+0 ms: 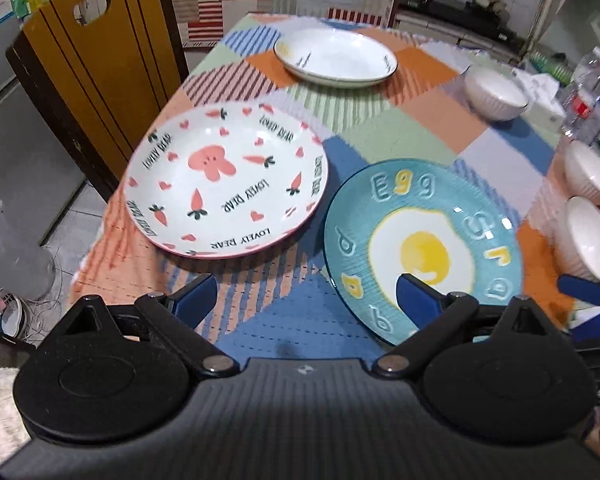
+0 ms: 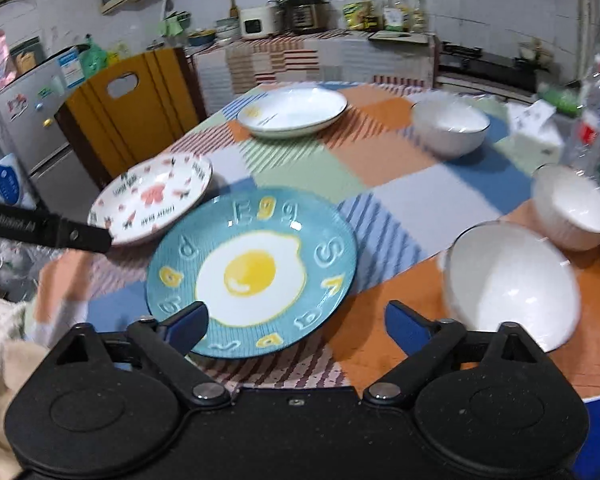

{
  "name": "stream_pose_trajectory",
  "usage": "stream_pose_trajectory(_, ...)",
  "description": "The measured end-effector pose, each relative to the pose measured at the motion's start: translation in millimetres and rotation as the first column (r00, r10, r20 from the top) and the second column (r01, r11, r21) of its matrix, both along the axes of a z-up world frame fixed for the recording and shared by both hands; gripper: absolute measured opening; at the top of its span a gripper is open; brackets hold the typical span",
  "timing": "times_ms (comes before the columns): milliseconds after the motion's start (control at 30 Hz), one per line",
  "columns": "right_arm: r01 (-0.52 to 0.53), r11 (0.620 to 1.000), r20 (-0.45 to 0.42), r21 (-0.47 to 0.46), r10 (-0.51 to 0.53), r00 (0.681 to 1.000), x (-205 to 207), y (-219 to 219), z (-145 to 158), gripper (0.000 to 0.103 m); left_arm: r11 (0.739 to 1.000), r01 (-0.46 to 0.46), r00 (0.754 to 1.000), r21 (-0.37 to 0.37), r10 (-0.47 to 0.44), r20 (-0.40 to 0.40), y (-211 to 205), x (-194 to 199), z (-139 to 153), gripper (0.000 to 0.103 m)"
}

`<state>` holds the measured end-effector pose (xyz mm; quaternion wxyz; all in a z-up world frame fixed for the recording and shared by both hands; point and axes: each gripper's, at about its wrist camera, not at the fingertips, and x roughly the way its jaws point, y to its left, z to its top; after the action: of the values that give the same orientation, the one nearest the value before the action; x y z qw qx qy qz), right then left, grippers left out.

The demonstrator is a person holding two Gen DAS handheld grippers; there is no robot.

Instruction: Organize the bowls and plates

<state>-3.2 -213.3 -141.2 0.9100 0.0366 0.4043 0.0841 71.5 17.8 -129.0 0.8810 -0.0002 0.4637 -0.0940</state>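
Three plates lie on the patchwork tablecloth: a teal egg plate (image 1: 422,254) (image 2: 252,270) at the near side, a white carrot-and-bear plate (image 1: 226,180) (image 2: 152,198) to its left, and a plain white plate (image 1: 336,57) (image 2: 292,112) at the far side. Three white bowls (image 1: 496,94) (image 1: 590,172) (image 1: 592,236) stand on the right; they also show in the right wrist view (image 2: 450,124) (image 2: 574,206) (image 2: 508,284). My left gripper (image 1: 304,300) is open and empty above the near table edge. My right gripper (image 2: 296,324) is open and empty over the egg plate's near rim.
A wooden chair (image 1: 96,64) stands at the table's left side. Plastic bottles (image 1: 592,92) and a tissue pack (image 2: 534,124) crowd the far right edge. A kitchen counter (image 2: 312,52) with appliances lies beyond. The table (image 1: 420,120) ends close below both grippers.
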Motion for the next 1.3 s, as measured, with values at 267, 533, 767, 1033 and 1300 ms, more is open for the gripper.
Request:
stream_pose_trajectory(267,0.049,0.994,-0.021,0.093,-0.047,0.999,16,-9,-42,0.069,0.999,0.02,1.0,0.029,-0.02,-0.02,-11,11,-40,0.082)
stream_pose_trajectory(533,0.062,0.993,0.013,0.098,-0.064,0.998,30,-14,-47,0.046,0.998,0.066,0.998,-0.01,-0.066,0.005,-23,16,-54,0.049)
stream_pose_trajectory(767,0.081,0.986,0.036,0.145,-0.087,0.996,33,-26,-52,0.027,0.993,0.098,0.995,-0.073,-0.098,-0.002,-31,20,-58,0.032)
stream_pose_trajectory(1033,0.044,0.987,0.046,0.151,-0.052,0.998,31,-29,-49,0.022,0.992,0.112,0.993,-0.064,-0.113,-0.019,-31,18,-54,0.031)
stream_pose_trajectory(1300,0.025,0.987,0.062,0.157,-0.035,0.997,32,-35,-36,0.022,0.988,0.152,0.988,-0.038,-0.151,0.029,-34,16,-33,0.031)
